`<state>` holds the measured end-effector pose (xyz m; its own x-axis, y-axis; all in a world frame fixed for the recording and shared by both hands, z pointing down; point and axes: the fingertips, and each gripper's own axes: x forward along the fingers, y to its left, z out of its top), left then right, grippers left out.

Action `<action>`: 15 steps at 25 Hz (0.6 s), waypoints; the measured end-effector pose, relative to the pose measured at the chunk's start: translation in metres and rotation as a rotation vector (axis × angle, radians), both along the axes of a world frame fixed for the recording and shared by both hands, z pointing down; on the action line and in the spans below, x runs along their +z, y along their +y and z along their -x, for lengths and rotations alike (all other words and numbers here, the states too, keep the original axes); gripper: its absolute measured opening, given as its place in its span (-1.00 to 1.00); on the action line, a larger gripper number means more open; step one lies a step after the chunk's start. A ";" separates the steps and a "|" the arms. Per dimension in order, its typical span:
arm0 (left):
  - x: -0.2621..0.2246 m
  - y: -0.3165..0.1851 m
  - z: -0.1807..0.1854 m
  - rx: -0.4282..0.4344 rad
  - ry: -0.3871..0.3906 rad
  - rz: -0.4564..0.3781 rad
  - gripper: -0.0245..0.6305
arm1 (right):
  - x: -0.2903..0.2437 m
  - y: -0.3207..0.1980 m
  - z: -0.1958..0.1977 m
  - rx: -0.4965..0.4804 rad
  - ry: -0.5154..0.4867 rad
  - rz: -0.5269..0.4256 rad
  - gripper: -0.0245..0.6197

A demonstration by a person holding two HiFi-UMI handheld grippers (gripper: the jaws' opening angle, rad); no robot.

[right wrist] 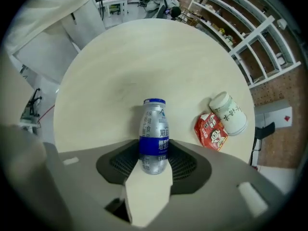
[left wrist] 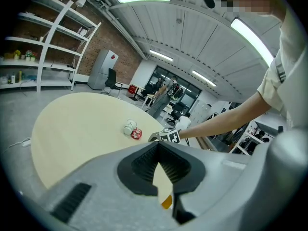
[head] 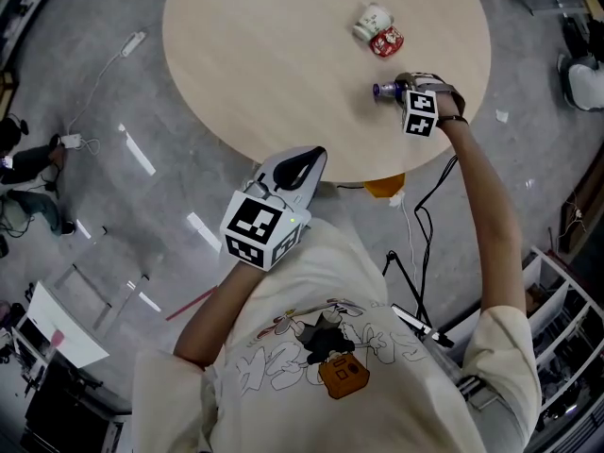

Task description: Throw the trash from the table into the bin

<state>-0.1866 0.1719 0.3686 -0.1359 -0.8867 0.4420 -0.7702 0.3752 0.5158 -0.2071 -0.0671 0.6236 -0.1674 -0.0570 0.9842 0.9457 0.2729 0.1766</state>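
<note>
A small silver bottle (right wrist: 154, 134) with a blue label and blue cap lies on the round pale table (head: 264, 55) near its right edge. My right gripper (right wrist: 154, 150) points straight down and is shut on it, with a pad against each side. From the head view only the bottle's (head: 385, 90) capped end shows beside the right gripper (head: 401, 88). A red carton (head: 386, 41) and a white cup (head: 372, 20) lie tipped over together farther back. My left gripper (head: 307, 161) hovers off the table's near edge, shut and empty, tips together (left wrist: 159, 150).
An orange object (head: 384, 186) peeks out under the table's near edge, with a black cable (head: 425, 206) running past it. White cables and a power strip (head: 132, 43) lie on the grey floor at left. Metal shelving (head: 566, 347) stands at lower right.
</note>
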 end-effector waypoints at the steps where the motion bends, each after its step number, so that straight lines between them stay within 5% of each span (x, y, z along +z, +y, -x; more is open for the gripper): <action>1: -0.001 0.001 0.002 0.008 -0.002 -0.005 -0.92 | -0.003 0.002 -0.001 0.040 -0.005 0.011 -0.31; 15: -0.024 0.019 -0.010 0.263 -0.026 -0.073 -0.92 | -0.062 0.062 -0.053 0.576 -0.180 0.187 -0.31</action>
